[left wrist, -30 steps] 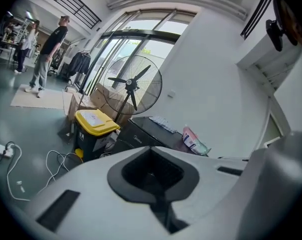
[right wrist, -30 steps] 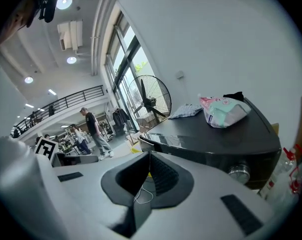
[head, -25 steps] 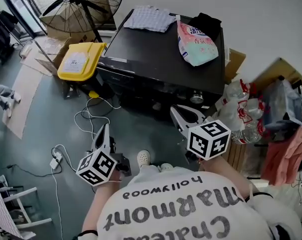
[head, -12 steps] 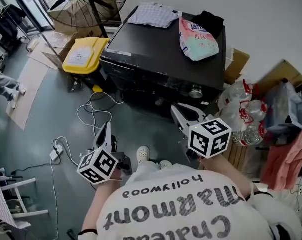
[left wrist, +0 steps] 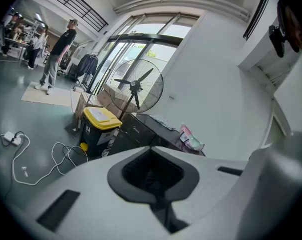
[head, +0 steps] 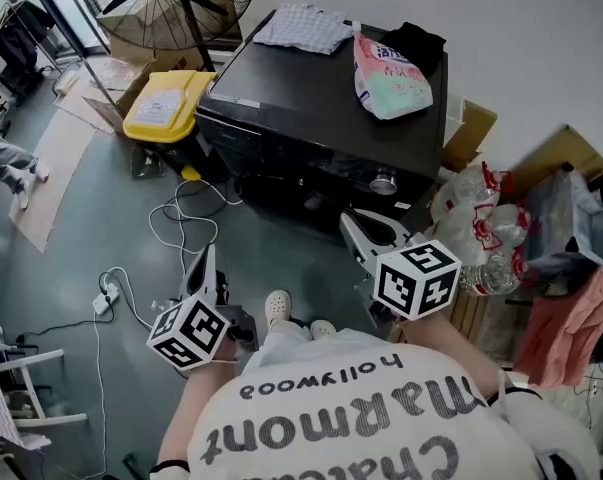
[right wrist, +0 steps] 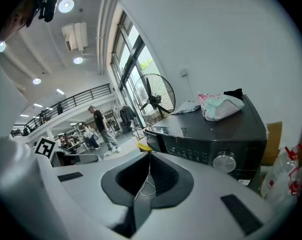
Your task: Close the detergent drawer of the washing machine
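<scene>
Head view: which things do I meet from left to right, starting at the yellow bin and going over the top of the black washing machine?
Yellow-lidded plastic bin → blue-and-white checked folded cloth → pink and green soft detergent bag → brown cardboard box.

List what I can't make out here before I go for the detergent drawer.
Detergent drawer: how far out it stands. The head view looks steeply down the dark front, and the right gripper view shows it small and glossy.
Washing machine lower front: covered by the right tool in the right gripper view, by the left tool in the left gripper view.
Control panel labels: too small to read.
</scene>
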